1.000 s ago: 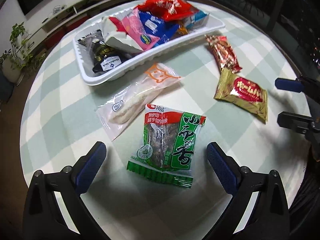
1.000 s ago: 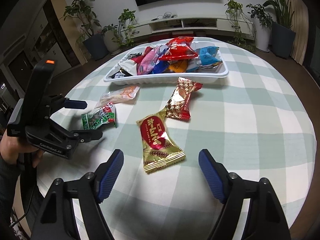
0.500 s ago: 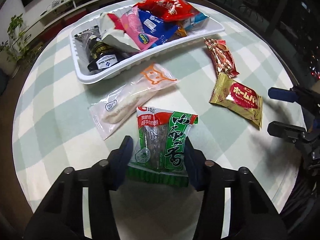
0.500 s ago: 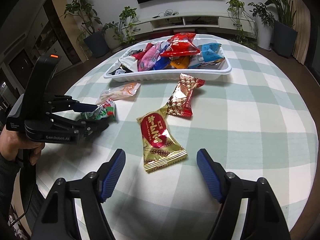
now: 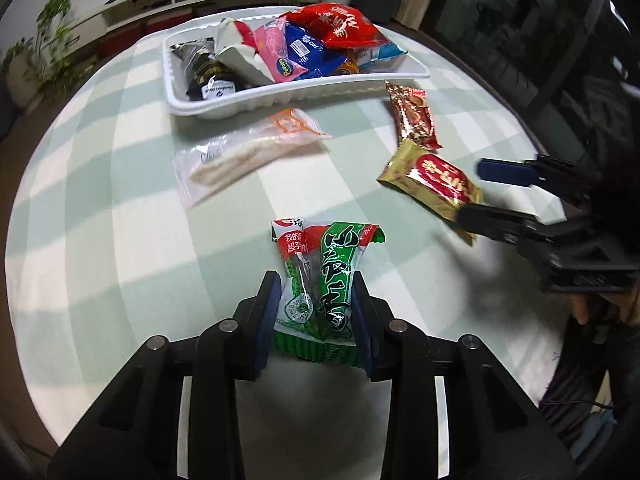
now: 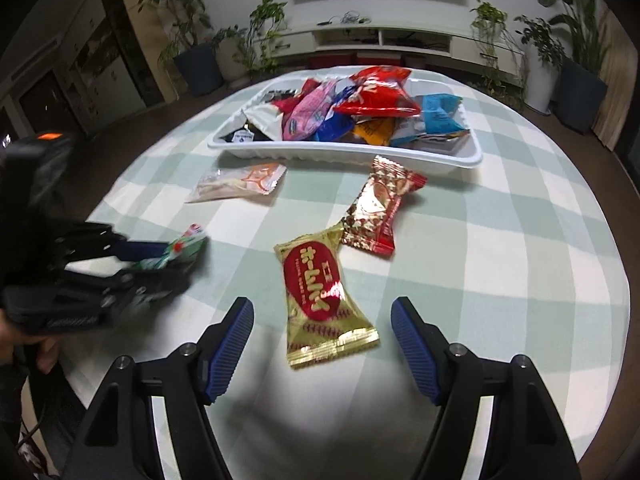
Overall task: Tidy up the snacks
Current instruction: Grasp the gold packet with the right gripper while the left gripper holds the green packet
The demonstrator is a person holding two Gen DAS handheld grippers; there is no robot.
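My left gripper [image 5: 314, 292] is shut on a green and red snack packet [image 5: 320, 280] and holds it off the table; the packet also shows in the right wrist view [image 6: 180, 250]. My right gripper [image 6: 322, 328] is open, its fingers either side of a gold and red snack packet [image 6: 320, 292] that lies on the table; this packet also shows in the left wrist view [image 5: 434, 178]. A white tray [image 6: 344, 154] full of snack packets stands at the far side.
A red and gold candy packet [image 6: 378, 208] lies between the gold packet and the tray. A clear packet with an orange print [image 6: 240, 182] lies left of it. The round table has a green and white checked cloth [image 6: 500, 240].
My left gripper closed on the green packet and lifted it. My right gripper moved forward, so the gold packet now lies between its open fingers.
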